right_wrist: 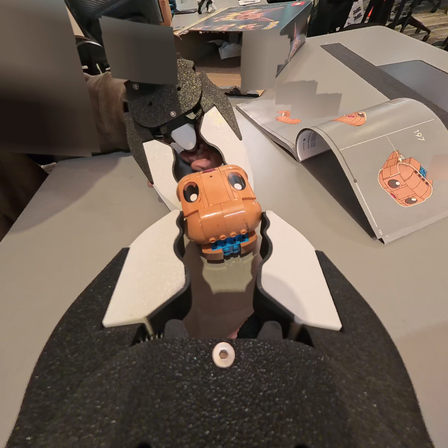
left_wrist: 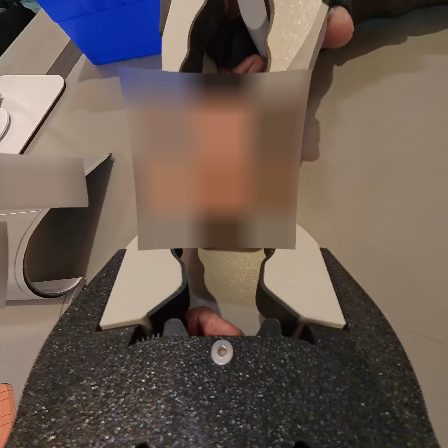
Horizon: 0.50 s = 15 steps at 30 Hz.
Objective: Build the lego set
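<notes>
Grey table (right_wrist: 60,218) under everything; notes run L to R, right wrist view unless noted.

L gripper (right_wrist: 206,184): comes in from far side, pointing back at the cam. Its tips go behind the lego head, so contact is not visible. Own wrist view has a blur patch across the tips. Grip state: can't tell.

Lego head (right_wrist: 218,201): orange-brown, two dark eyes, rounded snout. Held up off the table btwn the two grippers, eyes facing up, tilted. Blue bricks (right_wrist: 230,242) w/ studs exposed on the end nearest the cam.

R gripper (right_wrist: 221,218): jaws clamped on the head, one tip each side of the snout, both touching as far as I can see.

Lego box (right_wrist: 254,21): far back, opened.

Instruction booklet (right_wrist: 363,157): open at R, pages arched, drawing of this same head w/ an added part.

Judgement, step in hand: prob. steadying or re-orienting the head for the next add-on.
- R tips sit on curved bricks, so slip risk. Squeeze evenly; don't twist.
- Keep blue studs uncovered; likely the mating face.
- Only one gripper shd let go at a time; confirm L contact first.
- Keep it low over the table, in case bricks pop off.
- Any pressing shd go along stud axis, w/ opposite gripper as backstop.
</notes>
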Available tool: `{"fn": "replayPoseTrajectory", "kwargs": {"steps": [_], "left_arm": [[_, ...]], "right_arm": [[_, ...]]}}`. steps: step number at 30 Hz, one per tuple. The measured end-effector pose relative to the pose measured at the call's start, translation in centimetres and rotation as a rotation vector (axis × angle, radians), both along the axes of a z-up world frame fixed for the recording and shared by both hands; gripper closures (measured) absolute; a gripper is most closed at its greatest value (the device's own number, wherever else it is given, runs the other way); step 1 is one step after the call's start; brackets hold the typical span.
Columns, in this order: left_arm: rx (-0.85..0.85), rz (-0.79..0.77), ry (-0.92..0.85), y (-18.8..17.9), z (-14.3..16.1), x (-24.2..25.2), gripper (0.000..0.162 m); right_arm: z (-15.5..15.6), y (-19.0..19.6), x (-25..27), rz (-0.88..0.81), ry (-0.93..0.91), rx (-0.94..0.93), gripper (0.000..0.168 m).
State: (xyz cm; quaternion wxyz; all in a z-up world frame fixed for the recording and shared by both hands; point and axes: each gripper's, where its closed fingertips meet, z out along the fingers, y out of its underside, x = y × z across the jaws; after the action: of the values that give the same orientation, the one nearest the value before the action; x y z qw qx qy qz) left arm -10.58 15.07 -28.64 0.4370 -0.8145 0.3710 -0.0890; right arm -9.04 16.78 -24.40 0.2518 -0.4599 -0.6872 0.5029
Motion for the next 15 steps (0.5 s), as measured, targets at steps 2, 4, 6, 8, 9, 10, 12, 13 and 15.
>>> {"fn": "replayPoseTrajectory", "kwargs": {"steps": [2,4,6,8,9,10,12,13,15], "left_arm": [[0.014,-0.011,-0.008,-0.04,0.2,0.15,0.098],[0.018,-0.007,-0.014,-0.02,0.31,0.08,0.099],[0.024,-0.005,-0.024,-0.01,0.46,0.06,0.099],[0.028,-0.002,-0.027,0.02,0.54,0.02,0.097],[0.031,-0.001,-0.029,0.02,0.6,0.02,0.096],[0.036,-0.003,-0.032,0.0,0.67,0.03,0.094],[0.043,-0.008,-0.041,-0.06,0.84,0.06,0.092],[0.046,-0.009,-0.045,-0.08,0.9,0.06,0.092],[0.04,-0.004,-0.047,-0.01,0.86,0.01,0.092]], "right_arm": [[0.03,-0.01,-0.1,0.0,-0.001,-0.007,0.108],[-0.03,-0.09,-0.07,0.004,-0.003,0.0,0.108],[-0.06,-0.11,-0.05,0.003,-0.002,0.006,0.108],[-0.04,-0.15,-0.02,0.004,0.0,0.008,0.108],[-0.04,-0.15,0.02,0.005,0.0,0.007,0.108],[-0.03,-0.15,0.05,0.005,0.0,0.006,0.108],[0.0,-0.12,0.13,0.007,-0.002,-0.002,0.108],[0.03,-0.11,0.17,0.01,-0.002,-0.009,0.108],[0.09,-0.05,0.22,0.012,-0.005,-0.024,0.108]]}}
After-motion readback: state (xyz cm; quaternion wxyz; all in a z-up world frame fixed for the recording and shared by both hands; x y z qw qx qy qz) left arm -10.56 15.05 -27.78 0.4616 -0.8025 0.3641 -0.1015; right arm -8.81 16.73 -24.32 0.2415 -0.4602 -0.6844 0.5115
